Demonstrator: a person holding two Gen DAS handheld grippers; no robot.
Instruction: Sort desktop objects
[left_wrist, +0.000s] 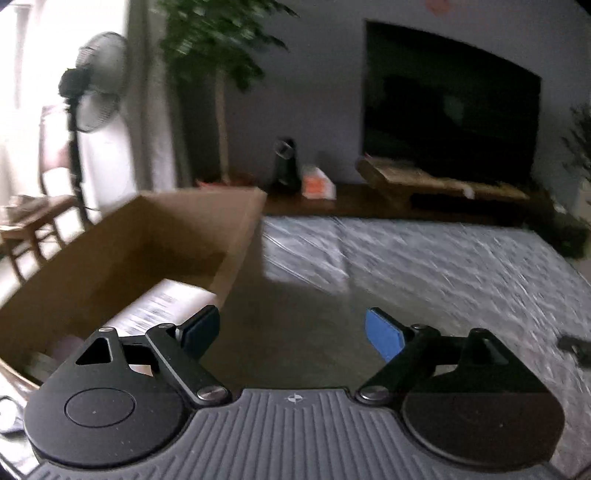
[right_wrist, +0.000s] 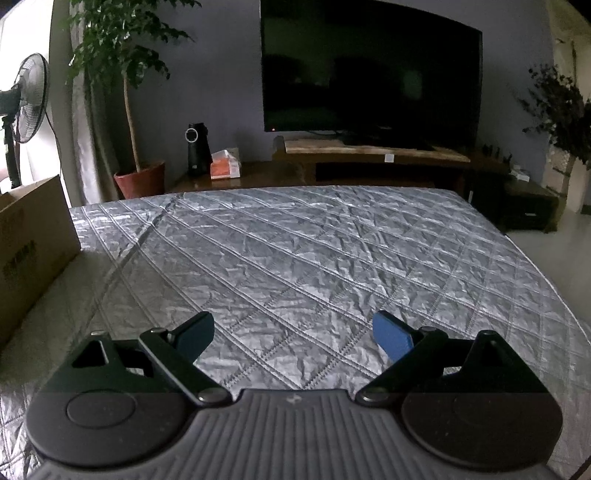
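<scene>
A dim room with a grey-blue wall. A large dark TV stands on a low wooden cabinet. Left of it stands a potted tree in a red pot, and further left a standing fan by a bright window. A second plant stands at right. A wooden chair sits by the window.

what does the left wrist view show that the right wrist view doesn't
Only the left wrist view looks into the cardboard box: a white labelled package lies inside. It also shows the open left gripper, nothing between its fingers, and a small dark object at the right edge, too blurred to name.

Only the right wrist view shows the open, empty right gripper, the plant's red pot and the box's printed outer side.

Both show the quilted grey cover, television, fan and orange pack.
</scene>
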